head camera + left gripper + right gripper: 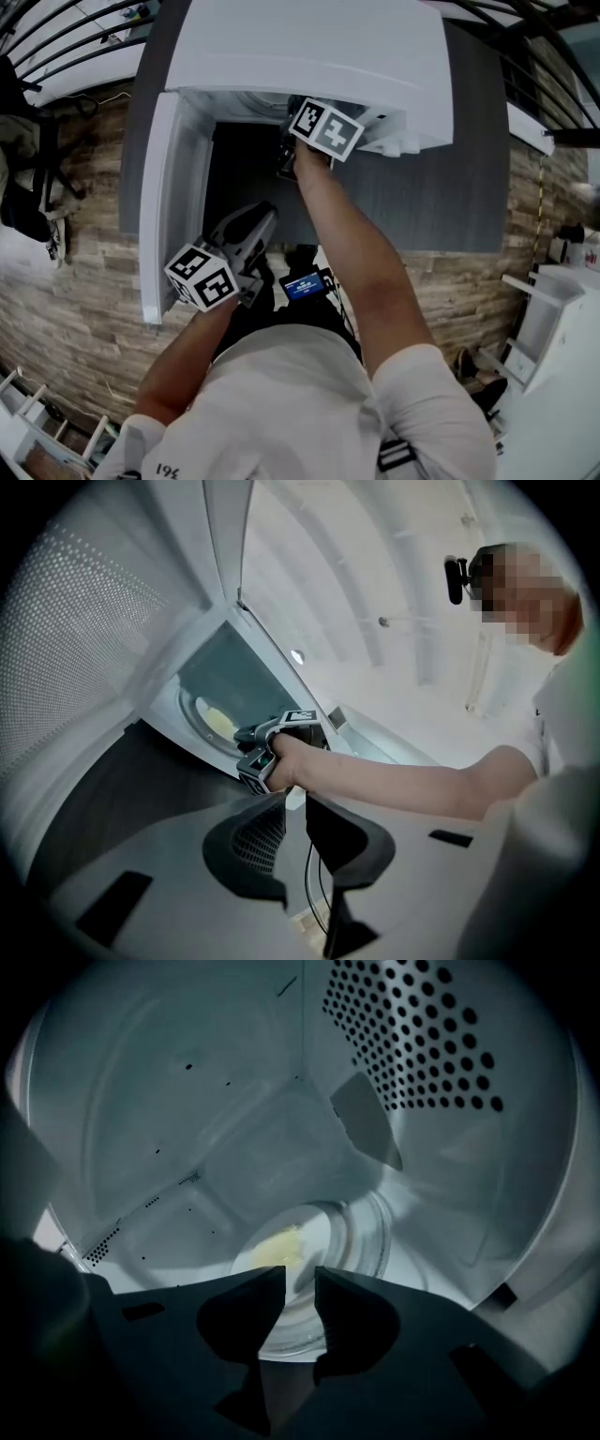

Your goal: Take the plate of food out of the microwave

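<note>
The white microwave point(309, 47) stands with its door point(159, 206) swung open to the left. Inside, a clear plate point(314, 1237) with pale yellow food point(272, 1249) rests on the glass turntable point(375, 1227). My right gripper point(300, 1274) reaches into the cavity, just above the plate's near rim. Its jaws stand slightly apart with nothing between them. In the head view its marker cube point(323, 131) sits at the cavity mouth. My left gripper point(296, 799) hangs lower, outside by the door, narrowly open and empty. It looks at the plate point(214, 722) and the right gripper point(255, 738).
The microwave sits on a dark grey cabinet point(450, 187). The perforated cavity wall point(422, 1044) rises at the right inside. A small device with a blue screen point(305, 283) hangs at the person's chest. White shelving point(553, 309) stands at the right, a dark chair point(19, 187) at the far left.
</note>
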`<state>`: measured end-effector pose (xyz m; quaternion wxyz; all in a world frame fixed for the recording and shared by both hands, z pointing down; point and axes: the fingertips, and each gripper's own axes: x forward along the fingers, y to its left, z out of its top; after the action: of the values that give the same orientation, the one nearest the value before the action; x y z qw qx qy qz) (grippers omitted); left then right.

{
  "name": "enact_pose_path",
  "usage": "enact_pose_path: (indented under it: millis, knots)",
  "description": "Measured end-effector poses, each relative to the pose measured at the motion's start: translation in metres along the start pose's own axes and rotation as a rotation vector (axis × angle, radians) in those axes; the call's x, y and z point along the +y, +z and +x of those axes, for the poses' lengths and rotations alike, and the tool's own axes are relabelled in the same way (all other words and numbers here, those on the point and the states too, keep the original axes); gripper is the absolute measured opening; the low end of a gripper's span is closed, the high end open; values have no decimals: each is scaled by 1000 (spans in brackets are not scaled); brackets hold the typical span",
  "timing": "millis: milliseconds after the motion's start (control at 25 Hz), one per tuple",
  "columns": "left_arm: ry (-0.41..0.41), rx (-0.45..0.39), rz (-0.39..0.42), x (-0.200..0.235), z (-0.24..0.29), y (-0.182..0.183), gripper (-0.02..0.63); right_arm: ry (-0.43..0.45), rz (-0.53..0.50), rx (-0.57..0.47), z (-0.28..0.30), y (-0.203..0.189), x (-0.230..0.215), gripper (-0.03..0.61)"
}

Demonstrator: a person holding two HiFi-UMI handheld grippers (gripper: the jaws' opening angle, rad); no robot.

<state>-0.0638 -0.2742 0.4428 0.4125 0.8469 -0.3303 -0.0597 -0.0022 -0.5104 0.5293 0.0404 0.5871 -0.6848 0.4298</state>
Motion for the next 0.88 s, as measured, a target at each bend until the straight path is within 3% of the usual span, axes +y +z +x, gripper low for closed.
enact_pose_path:
  millis: [520, 880]
  knots:
    - [8, 1, -19, 10, 3, 3, 51, -70, 1, -30, 11, 4, -4, 77]
    - [14, -7, -32, 22, 3, 8, 51, -55, 66, -50, 10, 2, -7, 44]
